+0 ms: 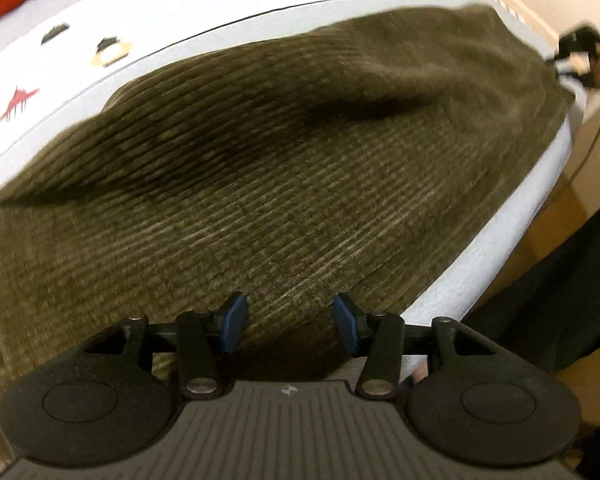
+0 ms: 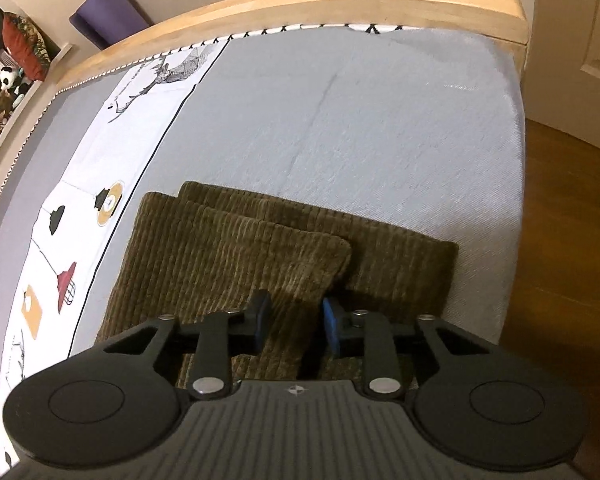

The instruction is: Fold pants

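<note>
Big bed [image 2: 380,120] with a grey cover, used as a flat place for folding. Brown pants [image 2: 228,256] lying on it near the edge, legs stacked one on the other with ends not quite lined up, likely partway folded. Left claw [image 1: 288,326] half open, low over the pants [image 1: 260,184], cloth bunched between its blue pads; cannot tell whether pinched. Right claw [image 2: 296,326] narrow, cloth between its pads, not clearly squeezed. Both pointed down, probably ready to pinch cloth for the next fold.
</note>
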Demonstrator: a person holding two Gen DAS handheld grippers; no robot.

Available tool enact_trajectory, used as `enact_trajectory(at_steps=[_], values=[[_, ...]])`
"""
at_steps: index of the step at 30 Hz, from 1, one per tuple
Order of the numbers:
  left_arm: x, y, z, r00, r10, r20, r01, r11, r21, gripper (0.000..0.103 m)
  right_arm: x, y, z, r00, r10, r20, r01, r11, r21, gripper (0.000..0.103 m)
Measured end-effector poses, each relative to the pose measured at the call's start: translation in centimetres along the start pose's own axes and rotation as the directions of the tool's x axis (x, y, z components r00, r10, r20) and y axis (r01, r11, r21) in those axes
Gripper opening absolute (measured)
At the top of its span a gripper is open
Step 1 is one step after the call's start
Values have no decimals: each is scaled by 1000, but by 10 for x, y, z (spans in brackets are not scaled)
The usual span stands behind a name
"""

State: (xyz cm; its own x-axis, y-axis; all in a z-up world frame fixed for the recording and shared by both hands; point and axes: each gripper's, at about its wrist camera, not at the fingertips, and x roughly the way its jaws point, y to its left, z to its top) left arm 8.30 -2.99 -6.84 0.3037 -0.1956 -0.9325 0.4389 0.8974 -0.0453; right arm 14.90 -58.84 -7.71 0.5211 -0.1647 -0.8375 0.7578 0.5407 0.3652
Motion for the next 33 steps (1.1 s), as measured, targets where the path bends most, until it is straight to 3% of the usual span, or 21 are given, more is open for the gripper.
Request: enact_trajectory(at_steps=[1,3,4,8,10,12,13,14,16,17,19,20,21,23,26,28,29,31,32,33], values=[[1,-3,-1,1000,17,2,-17,1000,27,52,-1,-1,0,1000,-2,3,2,1000,-1,18],[2,-9,-2,998,56,18,-57,996,74,34,-4,-4,0,1000,9,7,-9,1000,2,13],[1,-9,-1,997,66,26,-68,994,91,17,-5,-4,1,1000,18,10,-18,1000,1,10],[-17,2,7,995,56,84,-60,997,49,9,-24,0,4,991,103,82,-101,994,-35,6],[-39,11,11,987,49,151,-52,999,15,8,-43,2,6,973,158,169,-153,987,-40,3],[-64,18,11,975,-17,223,17,1000,3,8,-69,-3,8,935,201,291,-205,979,-17,1],[-73,20,9,969,-70,237,68,998,16,8,-78,-6,8,922,197,334,-206,978,-6,1],[-75,21,5,966,-119,229,112,993,39,8,-83,-9,8,924,146,354,-154,988,-5,1],[-61,13,-3,976,-160,147,150,985,82,8,-69,-13,9,954,-6,299,8,1000,-5,1],[-49,6,-9,985,-145,88,135,984,118,10,-54,-18,9,970,-83,227,86,996,-2,1],[-22,-8,-18,997,-80,-15,82,978,191,14,-24,-30,7,983,-171,70,171,985,8,2],[-18,-9,-21,997,-71,-29,76,977,201,16,-15,-36,5,982,-188,13,188,982,27,3],[-21,-8,-21,997,-82,-17,83,976,200,18,-15,-38,5,981,-192,11,191,981,36,7],[-38,6,-17,989,-140,39,134,982,133,37,-24,-30,6,973,-221,60,221,975,9,12],[-60,36,-13,971,-179,157,184,983,-18,40,-41,-9,1,945,-277,174,291,955,-61,26],[-59,52,-14,976,-133,172,154,981,-114,38,-55,5,-4,927,-271,260,304,948,-96,28],[-54,59,-17,985,-94,144,115,982,-151,38,-61,15,-7,920,-251,302,299,946,-125,28],[-31,67,-27,1000,2,6,-1,984,-176,33,-66,31,-13,926,-181,332,252,950,-184,32],[-19,66,-33,997,42,-62,-52,986,-157,30,-67,41,-17,935,-133,329,215,950,-226,33],[-15,64,-38,996,58,-70,-66,990,-128,30,-67,52,-21,947,-79,312,170,947,-274,35]])
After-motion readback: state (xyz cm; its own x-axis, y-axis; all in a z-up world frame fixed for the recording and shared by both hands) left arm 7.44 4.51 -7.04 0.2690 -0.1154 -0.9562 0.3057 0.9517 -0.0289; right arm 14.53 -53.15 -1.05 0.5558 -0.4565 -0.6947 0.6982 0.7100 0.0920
